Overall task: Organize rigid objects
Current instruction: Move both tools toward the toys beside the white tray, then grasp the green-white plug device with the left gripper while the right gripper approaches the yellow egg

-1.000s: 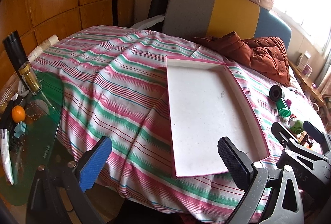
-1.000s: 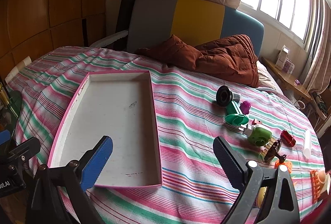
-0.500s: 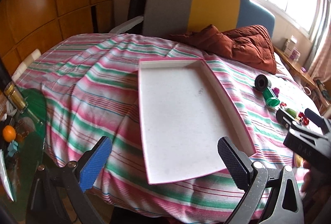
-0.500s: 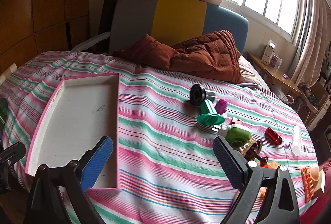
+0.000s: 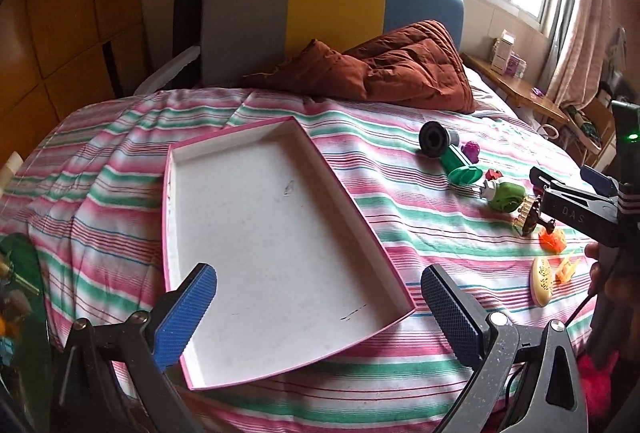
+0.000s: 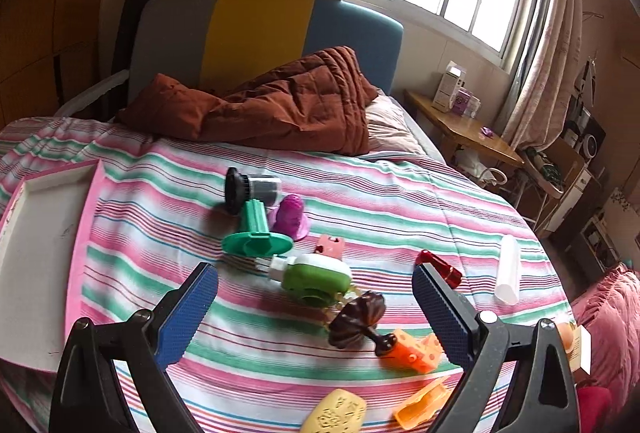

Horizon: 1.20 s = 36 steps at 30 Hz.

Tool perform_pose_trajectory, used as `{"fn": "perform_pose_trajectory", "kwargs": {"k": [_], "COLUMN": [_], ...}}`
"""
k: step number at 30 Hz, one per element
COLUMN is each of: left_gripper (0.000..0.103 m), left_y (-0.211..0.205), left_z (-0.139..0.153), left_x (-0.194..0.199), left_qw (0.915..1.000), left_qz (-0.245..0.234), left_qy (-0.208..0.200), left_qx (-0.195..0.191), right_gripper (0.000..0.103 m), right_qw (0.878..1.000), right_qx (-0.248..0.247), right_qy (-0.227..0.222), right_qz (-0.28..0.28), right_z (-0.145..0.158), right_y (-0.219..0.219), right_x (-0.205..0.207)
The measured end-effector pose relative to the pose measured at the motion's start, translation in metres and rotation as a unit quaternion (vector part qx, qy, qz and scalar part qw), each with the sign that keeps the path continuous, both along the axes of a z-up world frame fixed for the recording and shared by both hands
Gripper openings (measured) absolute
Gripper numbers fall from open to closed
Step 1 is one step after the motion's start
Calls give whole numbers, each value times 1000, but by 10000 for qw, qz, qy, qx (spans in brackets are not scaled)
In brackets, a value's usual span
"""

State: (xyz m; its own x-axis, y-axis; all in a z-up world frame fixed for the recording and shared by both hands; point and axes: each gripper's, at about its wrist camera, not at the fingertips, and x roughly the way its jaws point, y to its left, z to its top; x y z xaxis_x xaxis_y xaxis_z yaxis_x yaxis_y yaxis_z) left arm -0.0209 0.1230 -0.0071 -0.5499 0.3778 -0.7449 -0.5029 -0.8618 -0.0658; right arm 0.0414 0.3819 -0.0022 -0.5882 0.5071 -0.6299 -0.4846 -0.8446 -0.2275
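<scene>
A pink-edged white tray point(image 5: 224, 169) lies empty on the striped bed; its corner shows in the right wrist view point(image 6: 60, 177). My left gripper point(image 5: 320, 317) is open and empty over the tray's near end. My right gripper point(image 6: 316, 313) is open and empty above a cluster of toys: a green and white toy point(image 6: 316, 277), a dark brown knob point(image 6: 356, 317), a green spool point(image 6: 256, 233), a black funnel piece point(image 6: 248, 189), a purple toy point(image 6: 292, 213), a red piece point(image 6: 440, 269), a white tube point(image 6: 506, 269) and orange pieces point(image 6: 412, 353). The right gripper also shows in the left wrist view point(image 5: 576, 201).
A brown quilt point(image 6: 272, 105) lies at the head of the bed against the grey, yellow and blue headboard point(image 6: 248, 29). A wooden side table point(image 6: 464, 125) stands to the right. A yellow oval piece point(image 6: 336, 417) lies near the bed's front edge. A green glass table point(image 5: 16, 293) sits at left.
Both grippers have swung to the right. The tray has shifted left in both views, and the toy cluster now lies between the right gripper's fingers. Both stay open.
</scene>
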Motion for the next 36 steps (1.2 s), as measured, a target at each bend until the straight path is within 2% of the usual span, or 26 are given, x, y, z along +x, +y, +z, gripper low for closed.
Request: {"fn": "perform_pose_trajectory", "kwargs": {"k": [6,8,10,14,19,22,24,25,26,28,30,36], "left_gripper": [103,103,103,103,102,91,90,84,79,79,79,79], "left_y": [35,49,63,96,138,164,184,193,203,223,242,292], "left_z": [4,6,6,2,-8,-15,-19,-20,-22,-24,-25,-40], "left_x": [2,2,1,-2,-11,-14,-12,-11,-11,-11,-9,-11], "left_qw": [9992,9986,9978,9956,9925,9883,9820,9783,9732,9608,9505,9069], "left_qz": [-391,-521,-653,-921,-1205,-1495,-1849,-2030,-2257,-2721,-3046,-3951], "left_qy": [19,37,56,61,-53,-150,-182,-179,-212,-265,26,665], "left_qx": [-41,-67,-102,-163,-183,-277,-352,-380,-386,-459,-607,-1306], "right_gripper": [99,99,99,99,100,100,100,100,100,100,100,100], "right_qw": [9997,9991,9959,9830,9593,9524,9502,9483,9458,9393,9328,9253], "right_qx": [-17,-206,-612,-1292,-2072,-2288,-2323,-2372,-2431,-2568,-2689,-2932], "right_qy": [14,89,242,370,640,689,760,808,852,940,1012,1021], "right_qz": [-230,-372,-617,-1247,-1809,-1894,-1933,-1950,-1978,-2074,-2176,-2175], "right_z": [-6,-9,-13,-23,-30,-32,-30,-29,-29,-29,-30,-32], "right_y": [36,52,74,114,145,150,152,155,157,164,170,175], "right_x": [7,12,21,35,58,62,64,66,68,72,78,80]}}
